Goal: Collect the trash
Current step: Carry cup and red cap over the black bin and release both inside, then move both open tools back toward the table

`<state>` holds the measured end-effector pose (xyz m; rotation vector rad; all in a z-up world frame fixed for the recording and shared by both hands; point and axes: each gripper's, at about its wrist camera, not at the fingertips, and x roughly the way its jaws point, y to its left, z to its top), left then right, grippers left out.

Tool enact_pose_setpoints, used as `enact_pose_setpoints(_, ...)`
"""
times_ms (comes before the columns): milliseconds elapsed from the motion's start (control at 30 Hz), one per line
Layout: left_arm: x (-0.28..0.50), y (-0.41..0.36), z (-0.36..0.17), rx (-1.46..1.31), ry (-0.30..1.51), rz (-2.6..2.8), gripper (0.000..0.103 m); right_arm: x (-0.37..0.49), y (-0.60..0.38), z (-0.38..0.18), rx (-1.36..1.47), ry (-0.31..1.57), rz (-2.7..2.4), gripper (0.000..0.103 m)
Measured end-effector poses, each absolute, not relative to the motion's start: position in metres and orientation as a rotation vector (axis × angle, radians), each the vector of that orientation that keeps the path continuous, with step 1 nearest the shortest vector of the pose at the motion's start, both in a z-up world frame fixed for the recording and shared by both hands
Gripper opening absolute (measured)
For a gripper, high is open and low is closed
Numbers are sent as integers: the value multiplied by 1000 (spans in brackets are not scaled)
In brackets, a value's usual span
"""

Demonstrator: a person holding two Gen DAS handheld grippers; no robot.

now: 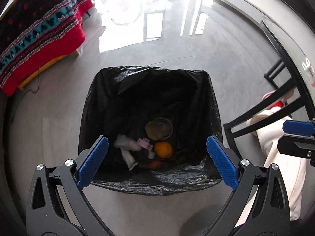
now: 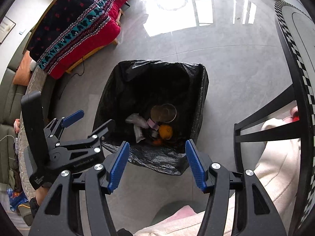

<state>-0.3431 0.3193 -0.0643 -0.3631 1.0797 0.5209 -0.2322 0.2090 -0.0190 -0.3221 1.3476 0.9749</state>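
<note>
A bin lined with a black bag [image 1: 110, 90] [image 2: 196, 90] stands on the grey floor. At its bottom lie an orange [image 1: 163, 149] [image 2: 165, 131], a clear plastic cup [image 1: 159, 128] [image 2: 163, 113], a crumpled white wrapper [image 1: 128, 147] and a small pink piece [image 1: 145, 143]. My left gripper [image 1: 157, 138] [image 2: 90, 121] hangs over the bin's near rim, open wide, with nothing between its blue pads [image 1: 94, 161]. My right gripper [image 2: 157, 142] [image 1: 289, 135] is open beside it, over the near rim, also holding nothing.
A sofa under a navy, teal and red blanket [image 1: 39, 29] [image 2: 78, 25] stands at the left. A black-framed round table [image 2: 295, 63] with slanted legs [image 1: 275, 102] is at the right. A person's pale trouser leg [image 1: 283, 167] [image 2: 275, 157] stands beside the bin. Toys lie far back.
</note>
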Motion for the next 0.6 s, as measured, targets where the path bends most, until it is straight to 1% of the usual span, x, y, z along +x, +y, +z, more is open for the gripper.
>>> enact_pose_setpoints(333,-331,303,-49,-341,1064,477,97,-218,188,-13,-261,1346,957,60)
enact_pose_setpoints(600,-298,273,-20,-282,1020,384,97,-187,149,13,-145,1298,927,60)
